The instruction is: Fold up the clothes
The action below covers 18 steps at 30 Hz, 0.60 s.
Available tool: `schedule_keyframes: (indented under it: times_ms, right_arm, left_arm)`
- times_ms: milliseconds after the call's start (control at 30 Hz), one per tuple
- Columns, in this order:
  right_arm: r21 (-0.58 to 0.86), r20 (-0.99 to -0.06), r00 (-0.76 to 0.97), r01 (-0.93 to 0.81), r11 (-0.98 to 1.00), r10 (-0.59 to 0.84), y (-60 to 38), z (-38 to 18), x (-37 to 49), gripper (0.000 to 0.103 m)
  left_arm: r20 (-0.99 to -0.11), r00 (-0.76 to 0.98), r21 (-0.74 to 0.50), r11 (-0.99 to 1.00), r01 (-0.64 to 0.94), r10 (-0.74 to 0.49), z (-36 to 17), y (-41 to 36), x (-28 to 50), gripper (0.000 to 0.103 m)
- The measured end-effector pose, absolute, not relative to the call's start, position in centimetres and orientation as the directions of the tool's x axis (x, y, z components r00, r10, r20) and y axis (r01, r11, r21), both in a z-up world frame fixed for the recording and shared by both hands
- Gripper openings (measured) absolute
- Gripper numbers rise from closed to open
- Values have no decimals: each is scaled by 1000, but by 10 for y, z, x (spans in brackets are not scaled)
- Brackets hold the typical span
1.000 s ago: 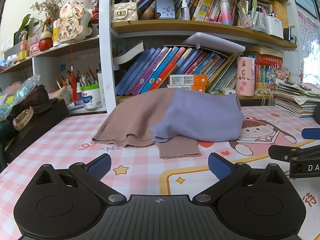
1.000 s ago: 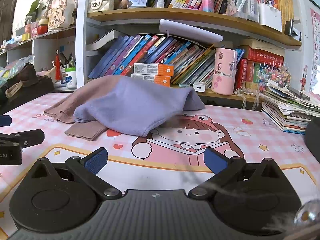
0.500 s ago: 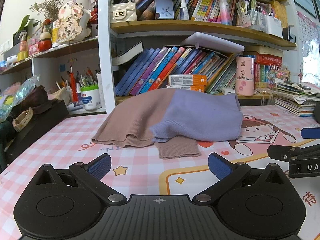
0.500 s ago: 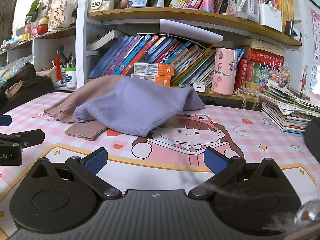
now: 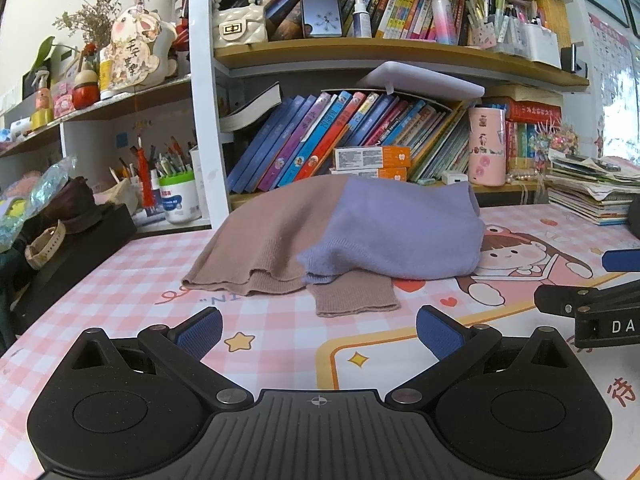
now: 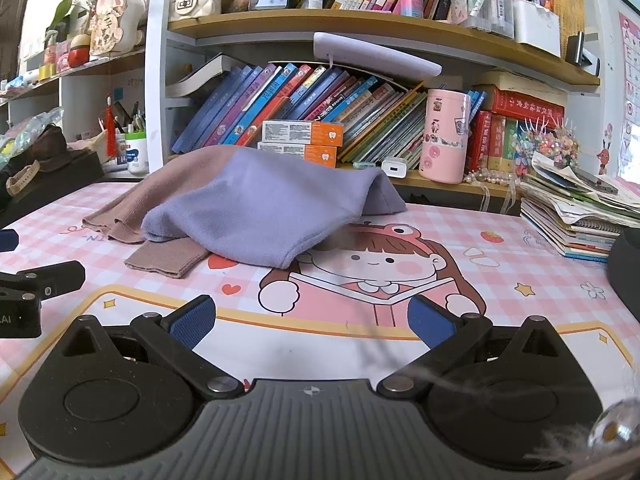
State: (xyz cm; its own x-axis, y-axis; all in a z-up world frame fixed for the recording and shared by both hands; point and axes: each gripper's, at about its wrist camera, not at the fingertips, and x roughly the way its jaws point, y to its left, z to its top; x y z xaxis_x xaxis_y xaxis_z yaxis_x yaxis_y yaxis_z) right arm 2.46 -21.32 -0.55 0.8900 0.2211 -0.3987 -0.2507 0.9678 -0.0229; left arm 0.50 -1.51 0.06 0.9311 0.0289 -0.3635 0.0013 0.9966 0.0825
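A knit sweater, half brown (image 5: 264,236) and half lavender (image 5: 400,232), lies folded in a mound on the pink checked table mat (image 5: 132,276). A brown cuff (image 5: 356,294) sticks out toward me. It also shows in the right wrist view (image 6: 264,212). My left gripper (image 5: 318,330) is open and empty, low over the mat, short of the cuff. My right gripper (image 6: 312,322) is open and empty over the cartoon girl print, in front and to the right of the sweater. Each gripper's side shows in the other's view.
A bookshelf (image 5: 360,52) full of books stands behind the sweater. A pink tumbler (image 6: 446,136) and two orange boxes (image 6: 302,142) sit on its low shelf. A stack of papers (image 6: 576,208) lies at right. A black box (image 5: 68,252) with a bag sits at left.
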Motion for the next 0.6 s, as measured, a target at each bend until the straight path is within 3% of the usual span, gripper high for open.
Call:
schedule_keyframes:
  times_ms: [600]
  right_arm:
    - [-23,-394,893,-245,969,216,-213,-5,24,103]
  left_arm:
    - [-378,925,85,996,-7,39,1,-15,8,103]
